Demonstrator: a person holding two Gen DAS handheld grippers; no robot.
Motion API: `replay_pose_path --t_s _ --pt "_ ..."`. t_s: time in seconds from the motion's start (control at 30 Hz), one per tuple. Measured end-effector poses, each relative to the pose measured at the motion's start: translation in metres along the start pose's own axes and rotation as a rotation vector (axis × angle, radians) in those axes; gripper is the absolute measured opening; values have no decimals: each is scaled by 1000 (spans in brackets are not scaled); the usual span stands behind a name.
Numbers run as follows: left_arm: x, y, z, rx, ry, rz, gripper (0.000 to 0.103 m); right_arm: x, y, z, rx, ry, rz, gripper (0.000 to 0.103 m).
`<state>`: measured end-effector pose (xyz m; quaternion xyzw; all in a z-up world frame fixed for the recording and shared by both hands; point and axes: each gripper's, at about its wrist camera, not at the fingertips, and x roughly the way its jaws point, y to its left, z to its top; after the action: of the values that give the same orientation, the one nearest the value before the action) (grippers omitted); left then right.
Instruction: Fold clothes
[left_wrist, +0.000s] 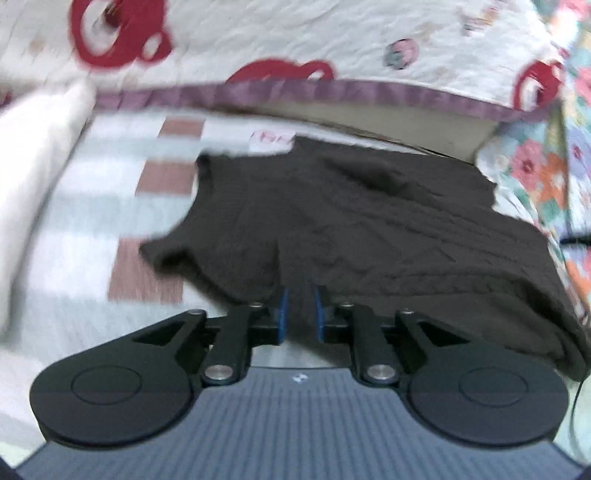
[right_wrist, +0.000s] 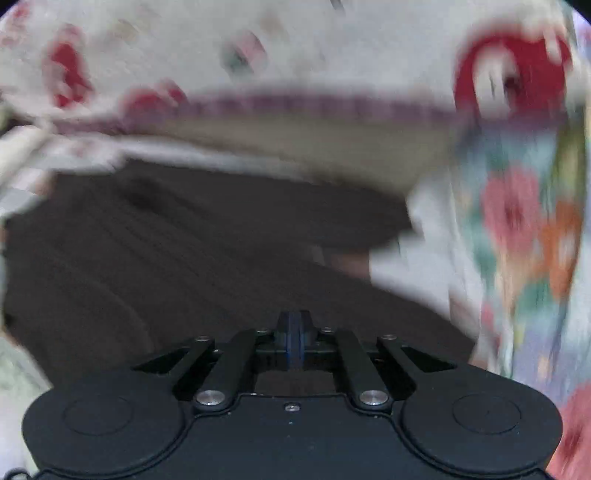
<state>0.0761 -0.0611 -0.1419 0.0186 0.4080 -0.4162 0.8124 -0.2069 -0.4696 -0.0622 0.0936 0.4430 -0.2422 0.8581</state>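
Note:
A dark brown cable-knit sweater (left_wrist: 369, 221) lies spread on a checked bed sheet (left_wrist: 92, 229), its near part lifted toward the cameras. My left gripper (left_wrist: 300, 314) is shut on a fold of the sweater, with brown knit pinched between its blue pads (left_wrist: 282, 314). In the blurred right wrist view the sweater (right_wrist: 166, 258) fills the lower left. My right gripper (right_wrist: 294, 339) has its blue pads pressed together over the knit; the held fabric between them is hard to make out.
A white quilt with red prints and a purple border (left_wrist: 332, 90) lies across the back. A floral cloth (left_wrist: 546, 173) is at the right, also in the right wrist view (right_wrist: 524, 240). A white cloth (left_wrist: 33, 177) lies at the left.

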Motion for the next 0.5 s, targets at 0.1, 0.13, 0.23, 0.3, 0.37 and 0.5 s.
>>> replay_pose_path --t_s 0.1,0.13,0.23,0.3,0.37,0.5 --pt "9 -3 -5 -3 18 9 35 3 4 -21 123 -4 144 36" --pt "12 -5 -5 9 22 16 40 2 9 -29 132 9 178 45" --pt "24 -18 1 53 60 35 41 1 21 -49 112 61 233 48" --pt "30 -34 7 104 99 43 41 -4 26 -57 66 92 214 54" --pt "31 -61 9 208 106 25 43 -9 27 -60 24 93 177 58" --pt "46 -93 0 274 156 -8 46 2 12 -65 64 140 29 64"
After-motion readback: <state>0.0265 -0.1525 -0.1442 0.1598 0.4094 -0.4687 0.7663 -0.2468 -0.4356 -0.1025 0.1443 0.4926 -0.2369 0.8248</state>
